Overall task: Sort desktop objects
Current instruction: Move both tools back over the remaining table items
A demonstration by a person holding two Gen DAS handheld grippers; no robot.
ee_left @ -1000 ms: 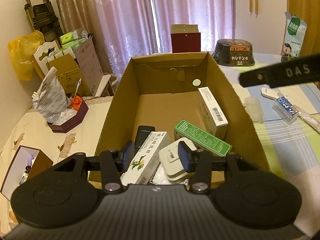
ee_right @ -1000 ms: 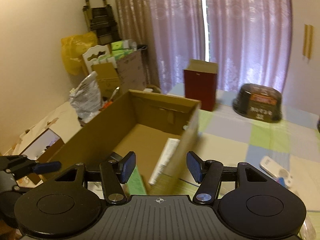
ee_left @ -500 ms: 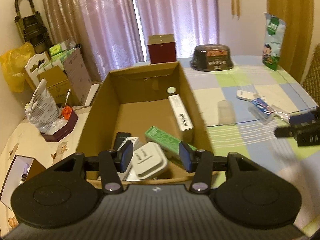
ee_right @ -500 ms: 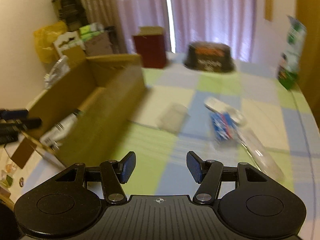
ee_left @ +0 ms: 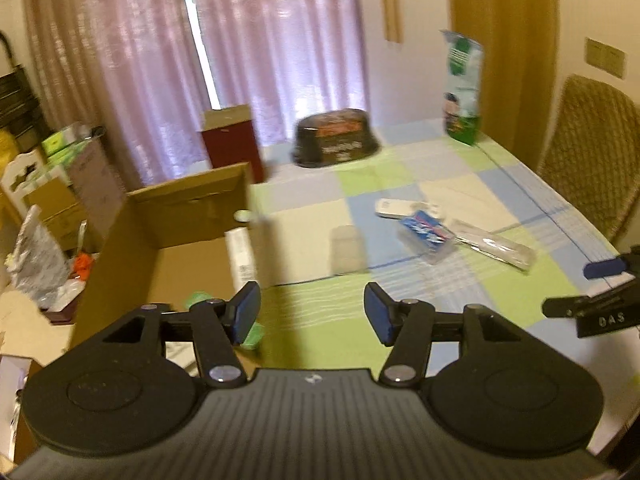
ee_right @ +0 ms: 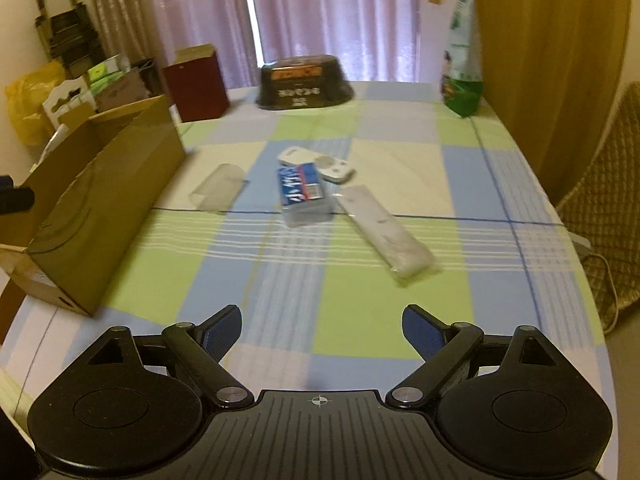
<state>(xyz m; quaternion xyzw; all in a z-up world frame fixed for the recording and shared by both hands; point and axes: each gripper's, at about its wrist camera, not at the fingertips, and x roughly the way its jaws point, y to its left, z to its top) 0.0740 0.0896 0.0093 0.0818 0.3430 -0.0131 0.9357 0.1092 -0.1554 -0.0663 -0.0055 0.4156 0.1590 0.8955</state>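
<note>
A brown cardboard box (ee_left: 188, 216) (ee_right: 104, 200) stands on the table's left side, with a white carton (ee_left: 240, 252) and something green inside. On the checked cloth lie a clear plastic cup on its side (ee_right: 218, 194) (ee_left: 347, 248), a blue-labelled clear case (ee_right: 302, 192) (ee_left: 426, 236), a white remote (ee_right: 316, 162) (ee_left: 394, 208) and a long clear-wrapped pack (ee_right: 386, 236) (ee_left: 494, 246). My left gripper (ee_left: 312, 314) is open and empty above the box's right wall. My right gripper (ee_right: 322, 332) is open and empty over the near cloth, well short of those objects.
A dark red box (ee_right: 196, 86), a black bowl upside down (ee_right: 304, 84) and a green-white bag (ee_right: 462, 68) stand at the table's far end. A wicker chair (ee_right: 604, 184) is at the right. Boxes and bags crowd the floor at the left (ee_left: 52, 184).
Both grippers have swung right, away from the box toward the loose objects on the cloth. The right gripper's fingers have spread wider. Nothing was taken hold of.
</note>
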